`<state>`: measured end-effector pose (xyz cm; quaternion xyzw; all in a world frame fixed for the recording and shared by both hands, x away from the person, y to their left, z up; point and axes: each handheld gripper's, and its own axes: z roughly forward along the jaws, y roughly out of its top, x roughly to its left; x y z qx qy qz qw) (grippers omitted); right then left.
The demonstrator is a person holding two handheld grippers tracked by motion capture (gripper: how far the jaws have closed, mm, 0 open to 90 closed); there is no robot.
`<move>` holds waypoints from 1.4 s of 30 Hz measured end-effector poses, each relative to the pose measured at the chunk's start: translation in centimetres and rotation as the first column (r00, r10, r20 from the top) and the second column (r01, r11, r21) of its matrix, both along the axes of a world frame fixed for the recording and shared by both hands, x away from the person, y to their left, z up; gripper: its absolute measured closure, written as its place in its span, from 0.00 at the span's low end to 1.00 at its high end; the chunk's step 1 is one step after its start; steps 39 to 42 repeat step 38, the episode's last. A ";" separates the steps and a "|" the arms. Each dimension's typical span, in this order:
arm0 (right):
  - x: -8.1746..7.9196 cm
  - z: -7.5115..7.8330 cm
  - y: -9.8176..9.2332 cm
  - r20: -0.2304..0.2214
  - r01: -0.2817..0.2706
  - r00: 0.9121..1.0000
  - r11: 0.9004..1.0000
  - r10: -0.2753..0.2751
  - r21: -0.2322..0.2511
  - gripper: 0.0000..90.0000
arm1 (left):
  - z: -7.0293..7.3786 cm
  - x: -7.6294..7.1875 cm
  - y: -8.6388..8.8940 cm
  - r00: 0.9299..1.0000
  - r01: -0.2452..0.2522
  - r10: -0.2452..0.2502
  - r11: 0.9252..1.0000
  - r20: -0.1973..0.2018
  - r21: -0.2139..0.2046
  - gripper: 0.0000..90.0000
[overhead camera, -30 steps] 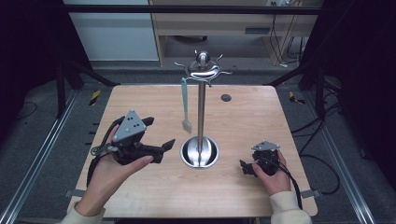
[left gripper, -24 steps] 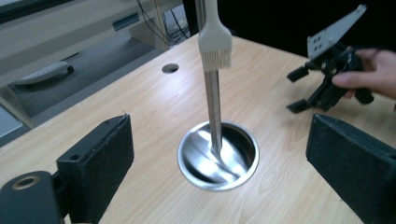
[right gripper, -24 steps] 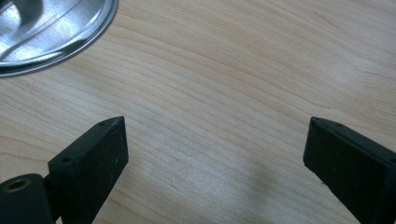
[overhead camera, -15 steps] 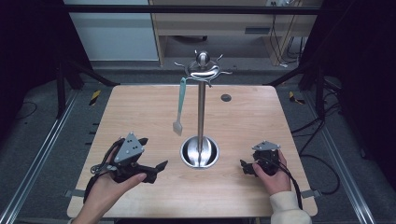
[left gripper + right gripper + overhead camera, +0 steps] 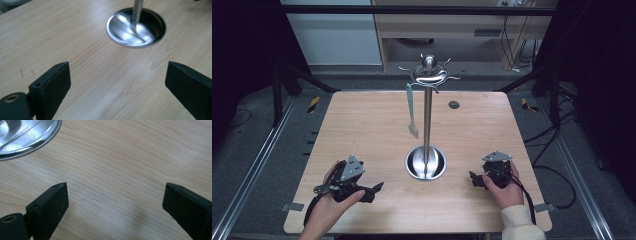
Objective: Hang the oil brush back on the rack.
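Observation:
A steel utensil stand (image 5: 427,107) rises from a round dished base (image 5: 426,163) at the table's middle, with curled hooks at its top. From one hook hangs a pale green spatula (image 5: 411,109), left of the pole. My left gripper (image 5: 373,190) rests near the front left edge and points right toward the base; it is open and holds nothing. In the left gripper view (image 5: 117,82) the base (image 5: 136,27) lies ahead. My right gripper (image 5: 474,179) rests at the front right, open with nothing in it. The right gripper view (image 5: 115,202) catches the base rim (image 5: 30,137) at top left.
A small dark round spot (image 5: 454,104) lies on the wooden table (image 5: 362,125) behind and right of the stand. Black frame posts and a metal rail flank the table. Cables trail from both grippers toward the front edge.
My left gripper has drawn back toward the front edge and come down onto the table. The hanging spatula swung left, then back. The right gripper has not moved.

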<state>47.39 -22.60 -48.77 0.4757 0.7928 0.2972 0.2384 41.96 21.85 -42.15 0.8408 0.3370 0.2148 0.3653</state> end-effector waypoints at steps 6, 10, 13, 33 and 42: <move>0.0 0.0 0.0 -0.001 0.000 1.000 1.000 0.000 -0.003 0.08 | -2.0 0.8 1.8 0.998 -0.051 0.052 0.999 -0.036 0.013 0.07; 0.0 -0.1 0.0 -0.001 0.001 1.000 1.000 -0.001 -0.003 0.08 | -2.8 1.2 2.8 0.996 -0.081 0.082 0.997 -0.046 0.020 0.07; 0.0 -0.1 0.0 -0.003 0.001 1.000 1.000 -0.001 -0.003 0.08 | -3.1 1.6 3.6 0.993 -0.104 0.105 0.994 -0.047 0.024 0.07; 0.0 -0.1 0.1 -0.007 -0.002 1.000 1.000 0.002 -0.004 0.08 | -5.4 2.8 7.3 0.971 -0.232 0.233 0.972 -0.050 0.025 0.07; 0.0 0.0 0.1 -0.004 -0.003 1.000 1.000 0.003 -0.001 0.08 | -5.2 2.5 8.0 0.963 -0.267 0.267 0.964 -0.017 0.008 0.07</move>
